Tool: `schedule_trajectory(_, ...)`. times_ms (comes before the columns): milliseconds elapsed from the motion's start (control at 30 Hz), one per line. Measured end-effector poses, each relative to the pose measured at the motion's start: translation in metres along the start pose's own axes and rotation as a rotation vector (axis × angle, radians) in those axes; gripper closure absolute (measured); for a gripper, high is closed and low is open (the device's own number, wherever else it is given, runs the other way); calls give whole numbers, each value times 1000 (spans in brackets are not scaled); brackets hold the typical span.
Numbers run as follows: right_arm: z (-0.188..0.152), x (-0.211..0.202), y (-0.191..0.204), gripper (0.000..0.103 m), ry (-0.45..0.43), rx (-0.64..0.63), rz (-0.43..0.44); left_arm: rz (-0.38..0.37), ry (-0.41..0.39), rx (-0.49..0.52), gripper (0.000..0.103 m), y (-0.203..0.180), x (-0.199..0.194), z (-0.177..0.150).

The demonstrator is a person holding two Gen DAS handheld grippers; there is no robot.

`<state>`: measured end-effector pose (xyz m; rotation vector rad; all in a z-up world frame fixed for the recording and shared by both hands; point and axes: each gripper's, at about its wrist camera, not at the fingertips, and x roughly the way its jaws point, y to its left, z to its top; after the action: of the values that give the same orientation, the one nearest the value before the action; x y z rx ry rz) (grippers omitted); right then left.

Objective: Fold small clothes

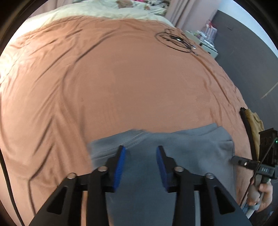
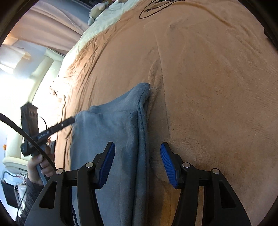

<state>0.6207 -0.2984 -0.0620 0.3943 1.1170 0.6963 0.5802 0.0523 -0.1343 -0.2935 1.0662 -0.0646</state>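
Note:
A grey fleece garment (image 1: 182, 149) lies flat on the orange bedspread (image 1: 121, 78), near its front edge. My left gripper (image 1: 140, 149) hovers open over the garment's far hem, with only cloth showing beneath the gap. In the right wrist view the same garment (image 2: 113, 125) looks blue-grey, with a folded layer along its right side. My right gripper (image 2: 137, 146) stands open astride that right edge, one pad over the cloth and the other over the bedspread (image 2: 208, 87). One right gripper finger (image 1: 241, 160) reaches the garment's right side. One left gripper finger (image 2: 64, 124) touches its left corner.
A coil of black cable (image 1: 175, 40) lies at the far right of the bed. Cream bedding (image 1: 104, 8) and a plush toy (image 2: 96, 10) lie at the head. A yellow cloth (image 1: 255, 121) hangs off the right edge. Dark floor (image 1: 243, 52) runs beside the bed.

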Motion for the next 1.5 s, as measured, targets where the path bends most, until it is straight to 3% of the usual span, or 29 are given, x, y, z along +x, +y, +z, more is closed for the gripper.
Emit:
schedule_trajectory(67, -1, 4, 1, 51, 1, -4, -10, 12, -3, -31, 49, 13, -4, -6)
schedule_trajectory(233, 4, 17, 5, 51, 17, -6, 22, 2, 16, -104, 49, 42, -6, -20)
schedule_trajectory(533, 11, 20, -4, 51, 81, -11, 70, -129, 70, -169, 50, 55, 17, -31)
schedule_trajectory(700, 19, 22, -18, 53, 81, 1, 113, -173, 64, -172, 68, 54, 28, -25)
schedule_trajectory(833, 21, 31, -20, 69, 58, -8, 112, -166, 59, -176, 75, 53, 32, -21)
schedule_trajectory(1000, 14, 26, -13, 80, 47, -26, 69, -134, 33, -163, 93, 48, 21, -22)
schedule_trajectory(1067, 9, 17, -3, 87, 30, -50, 43, -136, 21, -159, 95, 46, 12, -21)
schedule_trajectory(1200, 1, 3, 18, 91, 2, -83, 35, -151, -6, -155, 98, 42, -14, -20)
schedule_trajectory(1500, -27, -43, 61, 92, -97, -169, 56, -212, -100, -110, 98, 21, -79, -20)
